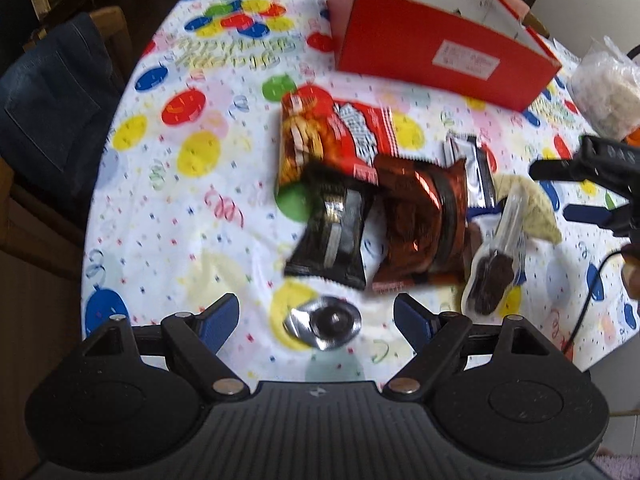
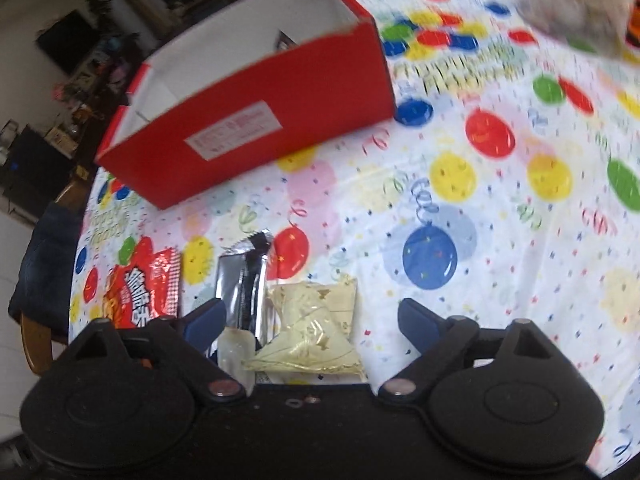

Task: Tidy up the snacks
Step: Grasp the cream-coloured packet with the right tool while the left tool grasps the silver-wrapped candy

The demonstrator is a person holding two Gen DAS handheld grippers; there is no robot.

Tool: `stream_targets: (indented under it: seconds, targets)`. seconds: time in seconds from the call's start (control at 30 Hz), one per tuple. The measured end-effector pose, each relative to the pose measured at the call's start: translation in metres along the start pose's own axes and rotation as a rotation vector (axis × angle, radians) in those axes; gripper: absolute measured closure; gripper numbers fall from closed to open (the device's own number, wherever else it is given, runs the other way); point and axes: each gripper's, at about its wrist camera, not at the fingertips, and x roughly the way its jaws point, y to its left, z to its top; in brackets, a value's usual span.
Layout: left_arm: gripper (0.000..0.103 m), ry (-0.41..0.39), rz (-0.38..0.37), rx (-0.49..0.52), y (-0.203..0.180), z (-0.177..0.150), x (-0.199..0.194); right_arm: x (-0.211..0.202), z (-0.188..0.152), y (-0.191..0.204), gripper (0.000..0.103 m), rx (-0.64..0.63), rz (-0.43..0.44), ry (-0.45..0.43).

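Here, the left gripper (image 1: 316, 314) pointed steeply down, fingers spread and empty around one round foil-wrapped sweet (image 1: 323, 321). The right gripper (image 2: 310, 318), likewise released, straddled one crinkled cream packet (image 2: 316, 332). Beyond lay perhaps seven glossy snack packs on the balloon-print tablecloth (image 1: 168, 216), before one open red cardboard box (image 1: 432, 48).

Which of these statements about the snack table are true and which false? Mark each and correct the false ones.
1. The red box stands open on the balloon tablecloth. True.
2. The left gripper is clamped on the black packet. False: its jaws are open, with only a small silver foil snack lying between them.
3. The snacks are already in the box. False: they lie on the cloth.
4. The pale yellow packet lies between the right gripper's open jaws. True.
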Motion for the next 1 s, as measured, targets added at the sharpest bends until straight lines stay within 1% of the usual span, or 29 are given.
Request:
stream_targets:
  seconds: [0.17, 0.27, 0.33, 0.5, 0.57, 0.63, 0.7, 0.77, 0.87, 0.93, 1.0]
  targets:
    - [0.018, 0.032, -0.021, 0.006, 0.001, -0.005, 0.011, 0.009, 0.002, -0.003, 0.021, 0.027, -0.011, 0.037]
    - [0.018, 0.042, -0.030, 0.018, 0.000, -0.008, 0.016, 0.012, 0.002, -0.003, 0.021, 0.026, -0.018, 0.049]
    - [0.019, 0.043, -0.019, 0.045, -0.003, -0.010, 0.019, 0.013, 0.003, -0.004, 0.022, 0.029, -0.020, 0.056]
    - [0.019, 0.019, 0.006, 0.108, -0.010, -0.015, 0.024, 0.016, 0.003, -0.004, 0.028, 0.027, -0.015, 0.076]
    - [0.023, 0.009, 0.022, 0.135, -0.014, -0.017, 0.024, 0.017, 0.003, -0.004, 0.030, 0.019, -0.016, 0.080]
    - [0.029, 0.013, 0.029, 0.153, -0.016, -0.019, 0.027, 0.018, 0.002, -0.003, 0.032, 0.011, -0.016, 0.082]
    - [0.033, 0.009, 0.040, 0.166, -0.018, -0.020, 0.028, 0.019, 0.002, -0.004, 0.035, 0.009, -0.013, 0.087]
    - [0.036, 0.000, 0.047, 0.173, -0.018, -0.021, 0.028, 0.020, 0.001, -0.003, 0.037, 0.005, -0.014, 0.091]
    - [0.043, -0.009, 0.057, 0.169, -0.017, -0.020, 0.027, 0.020, 0.000, -0.002, 0.041, -0.003, -0.010, 0.093]
    - [0.052, -0.014, 0.070, 0.176, -0.018, -0.020, 0.027, 0.020, 0.000, 0.000, 0.043, -0.016, -0.012, 0.089]
    - [0.054, -0.018, 0.073, 0.189, -0.019, -0.021, 0.026, 0.019, -0.001, 0.002, 0.047, -0.035, -0.021, 0.084]
